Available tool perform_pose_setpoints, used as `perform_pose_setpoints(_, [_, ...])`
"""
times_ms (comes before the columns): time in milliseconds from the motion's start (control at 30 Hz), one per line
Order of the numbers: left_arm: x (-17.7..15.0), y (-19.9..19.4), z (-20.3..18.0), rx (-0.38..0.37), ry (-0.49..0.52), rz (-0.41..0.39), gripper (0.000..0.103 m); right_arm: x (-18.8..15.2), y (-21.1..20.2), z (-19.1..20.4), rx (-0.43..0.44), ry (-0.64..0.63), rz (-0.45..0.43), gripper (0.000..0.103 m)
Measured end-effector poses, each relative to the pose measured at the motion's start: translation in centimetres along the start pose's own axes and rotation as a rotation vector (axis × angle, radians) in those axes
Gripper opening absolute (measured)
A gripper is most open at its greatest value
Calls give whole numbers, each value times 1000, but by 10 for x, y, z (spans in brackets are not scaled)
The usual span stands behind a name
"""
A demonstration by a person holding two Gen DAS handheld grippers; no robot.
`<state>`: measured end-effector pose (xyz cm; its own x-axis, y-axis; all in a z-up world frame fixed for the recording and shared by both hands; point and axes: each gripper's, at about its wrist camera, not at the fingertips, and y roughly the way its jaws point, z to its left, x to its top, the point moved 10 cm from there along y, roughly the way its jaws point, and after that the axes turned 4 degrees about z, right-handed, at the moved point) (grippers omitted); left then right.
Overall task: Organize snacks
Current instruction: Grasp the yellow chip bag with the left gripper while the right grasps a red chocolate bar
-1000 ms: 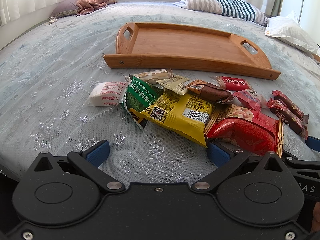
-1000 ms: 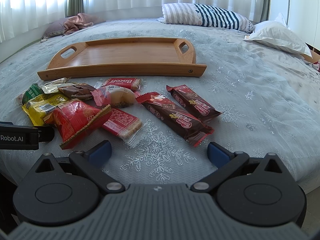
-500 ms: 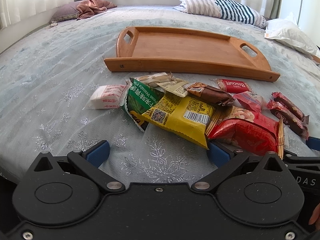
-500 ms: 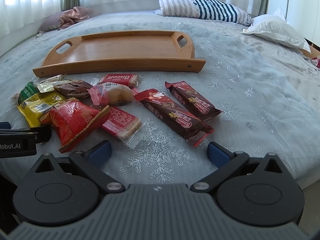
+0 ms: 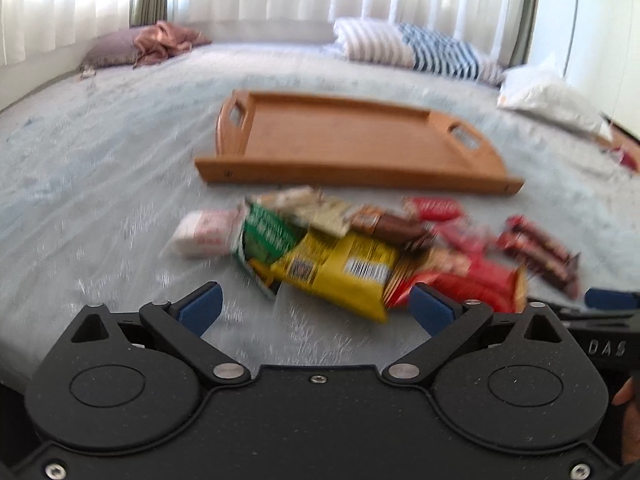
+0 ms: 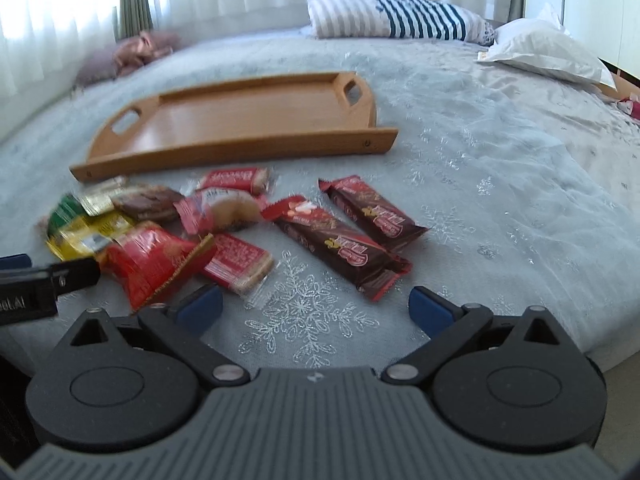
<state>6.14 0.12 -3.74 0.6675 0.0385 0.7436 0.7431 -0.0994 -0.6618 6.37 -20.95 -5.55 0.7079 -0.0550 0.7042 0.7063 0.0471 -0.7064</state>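
An empty wooden tray (image 5: 352,148) (image 6: 240,120) lies on the bed. In front of it is a heap of snack packets: a yellow bag (image 5: 340,268), a green bag (image 5: 268,232), a white packet (image 5: 200,232), a red bag (image 6: 148,260), and two dark red bars (image 6: 340,244) (image 6: 376,214). My left gripper (image 5: 316,306) is open and empty, just short of the yellow bag. My right gripper (image 6: 316,304) is open and empty, in front of the bars. The left view is blurred.
A striped pillow (image 6: 400,20) and a white pillow (image 6: 548,52) lie at the far right of the bed. A mauve cushion with pink cloth (image 5: 140,44) lies far left. The bed's edge drops away at the right (image 6: 600,356).
Both views have tilted up and pulled back a little, so the tray and snacks sit lower and farther. The snacks have not moved. Both grippers stay open.
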Motion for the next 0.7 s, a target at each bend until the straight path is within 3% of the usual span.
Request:
perform_pose_setpoints(100, [10,-6,-1,-9,9,-43,88,6,-7,-6,-15,-4,-64,103])
perform_pose_setpoints(133, [13,-6,-1,-6,17,-50,79,9,-8,-9,-22,-2,-80,102])
perform_pose_setpoints(233, [15,-3,-2,16,46,-39,43,19,-10,-20,-51,16,-104,86])
perform_pose_setpoints(267, [15,-1,-2,26,52,-34,40,22,-9,-23,-55,16,-106,79])
perform_pose_setpoints(500, [11,6,-5,13,89,-7,38,27,-1,-11,-74,-173,-122,54])
perform_pose_setpoints(700, [12,12,-12,-1,112,-6,50,22,9,-3,-28,-201,-95,41])
